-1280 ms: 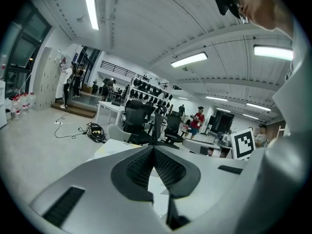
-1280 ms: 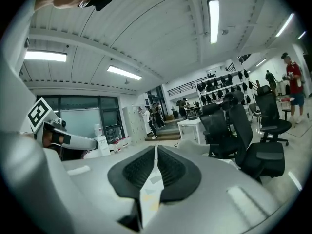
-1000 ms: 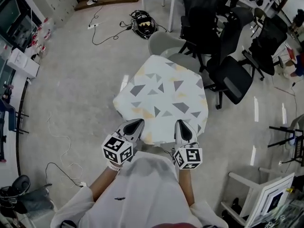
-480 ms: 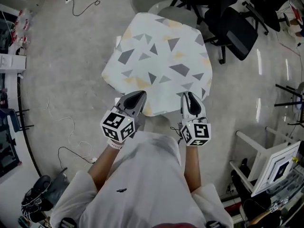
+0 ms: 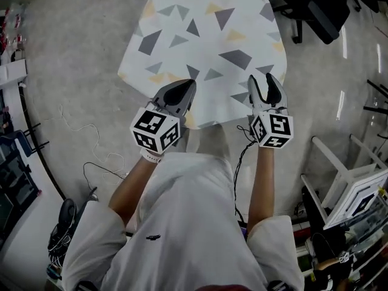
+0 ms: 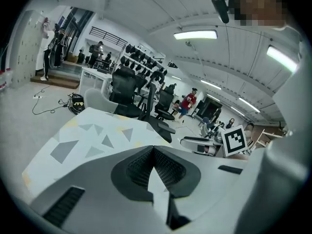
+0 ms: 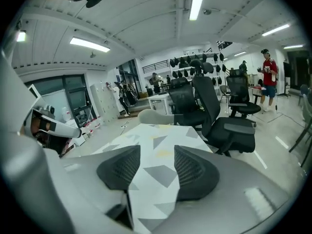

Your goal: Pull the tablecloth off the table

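Note:
The tablecloth [image 5: 200, 41] is white with grey and yellow triangles and covers a small table in front of me, its near edge hanging down. My left gripper [image 5: 183, 88] sits over the cloth's near edge. Its jaws meet at the tips, and whether they pinch cloth I cannot tell. In the left gripper view the cloth [image 6: 92, 135] spreads out beyond that gripper [image 6: 153, 150]. My right gripper [image 5: 264, 80] is at the near right edge and its jaws are opening. In the right gripper view the cloth [image 7: 156, 140] lies between the parted pads of that gripper [image 7: 156, 167], untouched by them.
Black office chairs [image 5: 321, 11] stand past the table's far right corner, one of them close by [image 7: 229, 126]. Cables [image 5: 91, 162] trail on the floor at the left. A white frame [image 5: 345, 174] stands at the right. People [image 7: 268, 72] move about far off.
The right gripper's jaws have spread apart. Both grippers and the table have shifted up in the head view, staying at the cloth's near edge. The left gripper's jaws stay together.

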Available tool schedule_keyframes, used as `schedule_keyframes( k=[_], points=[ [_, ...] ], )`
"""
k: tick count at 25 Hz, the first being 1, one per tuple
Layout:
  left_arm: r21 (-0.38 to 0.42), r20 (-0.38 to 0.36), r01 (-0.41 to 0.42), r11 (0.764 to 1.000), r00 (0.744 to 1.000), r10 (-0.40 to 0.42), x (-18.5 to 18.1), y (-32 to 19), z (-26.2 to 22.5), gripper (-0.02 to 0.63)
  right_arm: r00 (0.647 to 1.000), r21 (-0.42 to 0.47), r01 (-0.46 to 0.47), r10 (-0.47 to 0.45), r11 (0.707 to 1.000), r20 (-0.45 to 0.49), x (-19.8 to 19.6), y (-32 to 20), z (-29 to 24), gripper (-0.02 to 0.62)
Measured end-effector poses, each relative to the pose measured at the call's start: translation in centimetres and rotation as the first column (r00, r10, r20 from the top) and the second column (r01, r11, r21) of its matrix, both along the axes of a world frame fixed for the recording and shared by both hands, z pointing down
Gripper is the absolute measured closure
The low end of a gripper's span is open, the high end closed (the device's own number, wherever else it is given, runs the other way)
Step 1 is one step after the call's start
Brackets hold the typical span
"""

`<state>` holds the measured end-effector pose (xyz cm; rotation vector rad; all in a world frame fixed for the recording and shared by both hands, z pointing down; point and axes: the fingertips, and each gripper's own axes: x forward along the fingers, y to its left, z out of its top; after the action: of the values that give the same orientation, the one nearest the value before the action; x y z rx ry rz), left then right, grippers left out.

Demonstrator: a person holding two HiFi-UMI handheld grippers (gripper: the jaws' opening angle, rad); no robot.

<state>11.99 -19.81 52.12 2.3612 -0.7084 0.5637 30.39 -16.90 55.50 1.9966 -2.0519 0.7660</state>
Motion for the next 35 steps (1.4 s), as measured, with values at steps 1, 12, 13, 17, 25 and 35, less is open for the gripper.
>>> schedule_keyframes(
  k=[1, 12, 13, 17, 25, 35],
  points=[
    [-0.004, 0.005, -0.003, 1.000, 1.000, 0.003, 0.5, -0.5, 0.5, 0.598, 1.000, -0.008, 0.003, -0.003, 1.000, -0.004, 0.7, -0.8, 0.6, 0.379],
    [-0.038, 0.055, -0.014, 0.999, 0.998, 0.016, 4.2, -6.2, 6.7, 0.598, 0.991, -0.118, 0.057, -0.071, 0.991, -0.117, 7.5, -9.0, 8.5, 0.354],
    [-0.038, 0.058, -0.015, 0.999, 0.998, 0.018, 4.5, -6.6, 7.1, 0.598, 0.989, -0.129, 0.064, -0.080, 0.990, -0.121, 8.1, -9.6, 9.1, 0.339],
    [-0.036, 0.074, -0.008, 0.999, 0.997, 0.010, 5.1, -8.3, 8.7, 0.598, 0.985, -0.170, 0.098, -0.121, 0.981, -0.126, 10.6, -12.1, 11.7, 0.290],
    [-0.057, 0.092, 0.009, 0.998, 0.996, -0.004, 6.0, -8.8, 11.0, 0.598, 0.979, -0.324, 0.190, -0.205, 0.927, -0.010, 13.5, -14.1, 17.7, 0.150],
    [-0.061, 0.098, 0.021, 0.998, 0.995, -0.015, 6.9, -8.2, 11.0, 0.598, 0.957, -0.357, 0.156, -0.231, 0.921, -0.178, 14.8, -13.4, 15.7, 0.486]
  ],
)
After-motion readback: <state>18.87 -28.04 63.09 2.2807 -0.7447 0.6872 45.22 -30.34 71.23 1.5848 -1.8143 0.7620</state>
